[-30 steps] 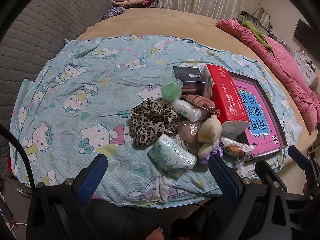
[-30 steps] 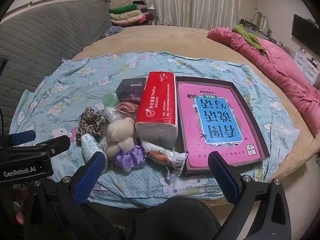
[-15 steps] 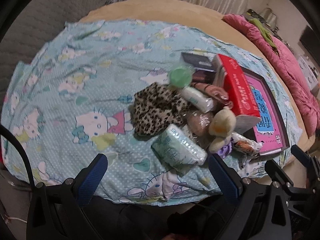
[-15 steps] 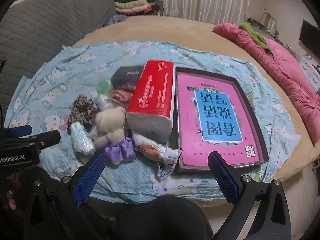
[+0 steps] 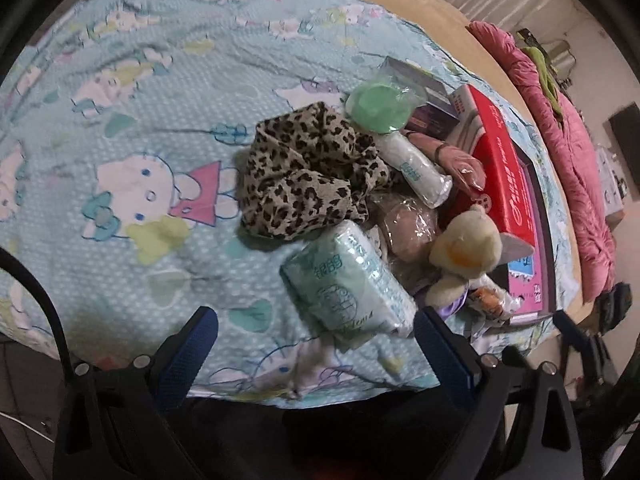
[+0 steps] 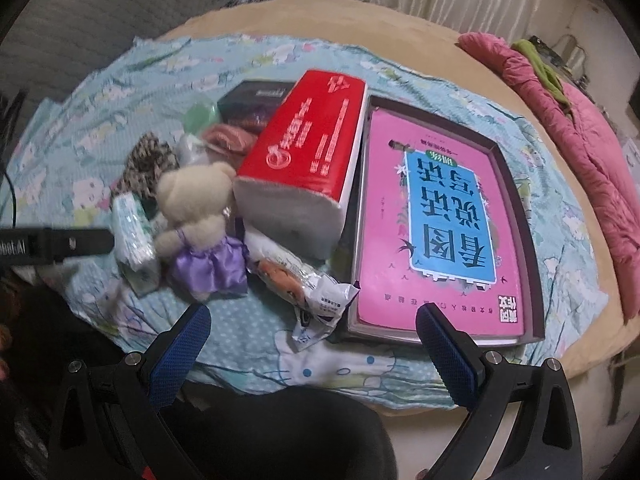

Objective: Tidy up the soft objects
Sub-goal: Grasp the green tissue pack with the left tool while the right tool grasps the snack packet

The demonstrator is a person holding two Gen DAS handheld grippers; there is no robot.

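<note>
The left gripper (image 5: 314, 340) hangs above the near edge of the cartoon-cat sheet (image 5: 132, 128), its blue fingers (image 5: 188, 348) spread wide with nothing between them; the right gripper (image 6: 312, 336) is likewise spread and empty, poised over the sheet's front edge; the soft things sit in a heap mid-sheet, left of a tray (image 6: 532, 248); nearest the left gripper lies a pale green tissue pack (image 5: 348, 280), tilted, its near end just ahead of the right-hand finger; behind it and touching it is a leopard-print cloth (image 5: 308, 172), bunched; a green round piece in clear wrap (image 5: 378, 108) rests at the cloth's far edge; a white roll (image 5: 418, 172) lies slanted beside the cloth, against a pink wrapped bundle (image 5: 452, 152); a beige wrapped lump (image 5: 408, 228) sits between the pack and the roll; a cream bear (image 6: 196, 196) in a purple dress (image 6: 212, 264) leans against the red tissue pack (image 6: 308, 144), which lies lengthwise along the tray's left wall; a dark box (image 6: 256, 96) sits behind the red pack; a crinkled snack wrapper (image 6: 308, 292) lies in front of it, touching the tray's near corner; the tray holds a pink book (image 6: 440, 232); a pink quilt (image 6: 592, 128) is heaped along the bed's right side, well apart from the pile.
</note>
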